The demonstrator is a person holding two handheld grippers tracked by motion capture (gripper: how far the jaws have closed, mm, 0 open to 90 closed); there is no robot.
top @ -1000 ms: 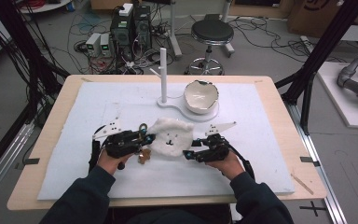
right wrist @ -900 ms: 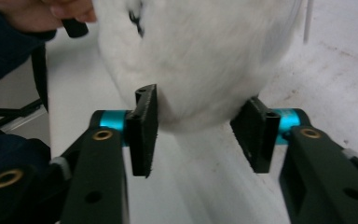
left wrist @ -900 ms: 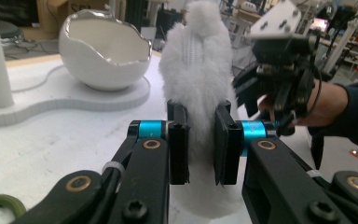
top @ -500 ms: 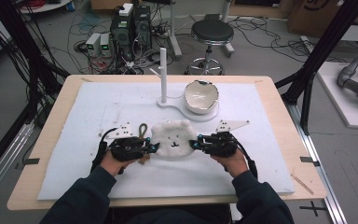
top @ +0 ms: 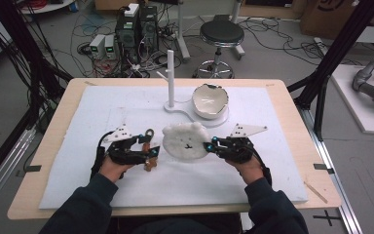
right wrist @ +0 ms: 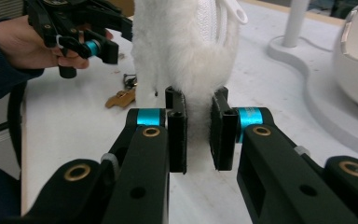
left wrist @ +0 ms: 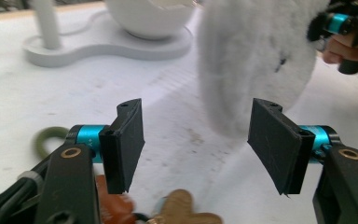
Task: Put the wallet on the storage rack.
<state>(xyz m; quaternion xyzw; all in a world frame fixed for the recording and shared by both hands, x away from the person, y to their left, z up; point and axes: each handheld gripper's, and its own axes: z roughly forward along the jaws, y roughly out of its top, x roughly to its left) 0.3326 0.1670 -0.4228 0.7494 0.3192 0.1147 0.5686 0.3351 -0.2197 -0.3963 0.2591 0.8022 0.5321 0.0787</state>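
While I watch from the high view, pouch as landmark:
Pouch [top: 186, 141]: white, fluffy, bear face, mid-mat, in front of the bowl [top: 209, 101].
Right gripper [right wrist: 198, 128]: I've got it pinching the pouch's right edge.
Left gripper [left wrist: 196, 145]: spread wide, holding nothing, just left of pouch.
Keys [top: 149, 161]: left of pouch, by left gripper.
Stand [top: 171, 78]: behind pouch.

White bowl [top: 210, 101] on stand base [top: 185, 110]; stool [top: 221, 35] beyond table [top: 292, 114].
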